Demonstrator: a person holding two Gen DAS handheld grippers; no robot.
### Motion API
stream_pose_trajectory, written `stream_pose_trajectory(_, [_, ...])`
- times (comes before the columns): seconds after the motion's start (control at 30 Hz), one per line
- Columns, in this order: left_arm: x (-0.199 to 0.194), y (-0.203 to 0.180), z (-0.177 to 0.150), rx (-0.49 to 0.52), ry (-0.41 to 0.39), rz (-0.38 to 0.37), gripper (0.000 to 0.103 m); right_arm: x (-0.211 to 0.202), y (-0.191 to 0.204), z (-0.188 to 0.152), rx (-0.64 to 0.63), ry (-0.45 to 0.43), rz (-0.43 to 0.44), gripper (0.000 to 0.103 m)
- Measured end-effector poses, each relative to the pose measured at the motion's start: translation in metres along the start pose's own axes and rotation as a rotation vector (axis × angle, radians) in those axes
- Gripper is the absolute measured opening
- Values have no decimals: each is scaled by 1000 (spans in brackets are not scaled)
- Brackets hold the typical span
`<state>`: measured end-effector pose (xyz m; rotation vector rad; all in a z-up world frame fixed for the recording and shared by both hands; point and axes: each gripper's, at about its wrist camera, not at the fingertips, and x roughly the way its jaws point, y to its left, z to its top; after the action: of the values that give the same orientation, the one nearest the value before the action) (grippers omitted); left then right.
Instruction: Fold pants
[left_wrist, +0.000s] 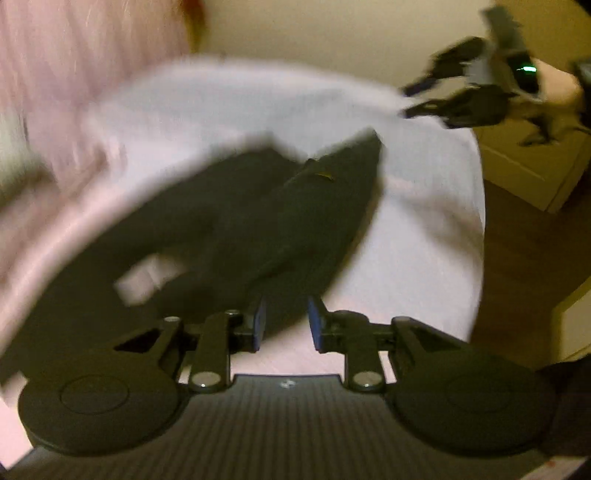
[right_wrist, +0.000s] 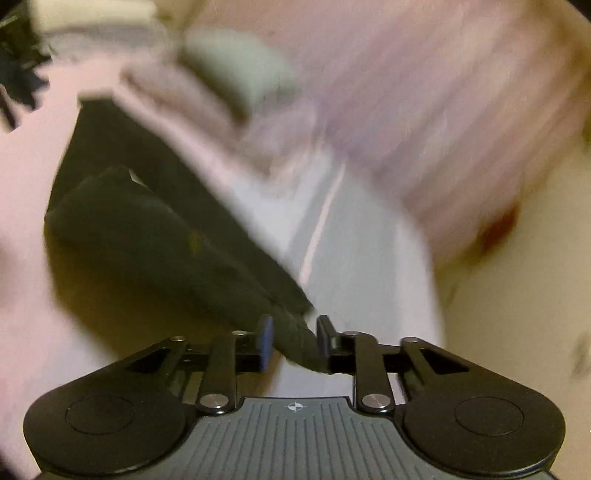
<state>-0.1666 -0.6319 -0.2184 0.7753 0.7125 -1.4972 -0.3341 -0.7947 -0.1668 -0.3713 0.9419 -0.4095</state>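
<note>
Evidently a release step is in hand: the dark pants (left_wrist: 229, 221) are seen lying in a doubled-over bundle on the pale bed sheet (left_wrist: 424, 229), with pink bedding (right_wrist: 424, 92) bunched beyond them. The left gripper (left_wrist: 285, 325) is held with its blue pads parted and nothing between them; the cloth lies just ahead of the tips. The right gripper (right_wrist: 295, 341) is likewise parted, though a twisted corner of the pants is still found between its pads (whether either pad presses on it cannot be told through the blur). The fold is judged partly made. For the next move, the corner would have to be let fall clear, and the bundle then squared and smoothed. No container is seen in either view; a pale cabinet (left_wrist: 532, 162) stands beside the bed, its contents hidden.
</note>
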Motion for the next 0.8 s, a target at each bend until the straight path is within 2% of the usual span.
stream_pose_trajectory(0.07, [26,-3,-19,-56,56,31,22,9,11,-24,41,53,52,28])
stream_pose_trajectory(0.13, [43,2,-29,-102,77,71,31,13,24,-26,72,77,95,32])
stream_pose_trajectory(0.17, [38,10,-41,-109,83,94,35,17,27,-31,80,79,113,36])
stream_pose_trajectory(0.23, [39,33,-48,-87,88,161,48,21,41,-17,93,74,142,40])
stream_pose_trajectory(0.3, [31,58,-67,-59,84,234,68,25,50,-9,111,55,175,42])
stream_pose_trajectory(0.4, [29,110,-98,-18,95,321,70,30,68,27,108,15,209,44])
stream_pose_trajectory(0.5, [17,160,-134,26,84,382,71,40,111,65,93,-15,228,45])
stream_pose_trajectory(0.6, [15,205,-161,170,77,427,79,62,159,108,88,-19,252,46])
stream_pose_trajectory(0.67, [20,232,-176,312,70,418,83,71,191,131,72,-19,262,47])
stream_pose_trajectory(0.8, [43,278,-200,589,55,395,84,98,246,164,30,3,252,47])
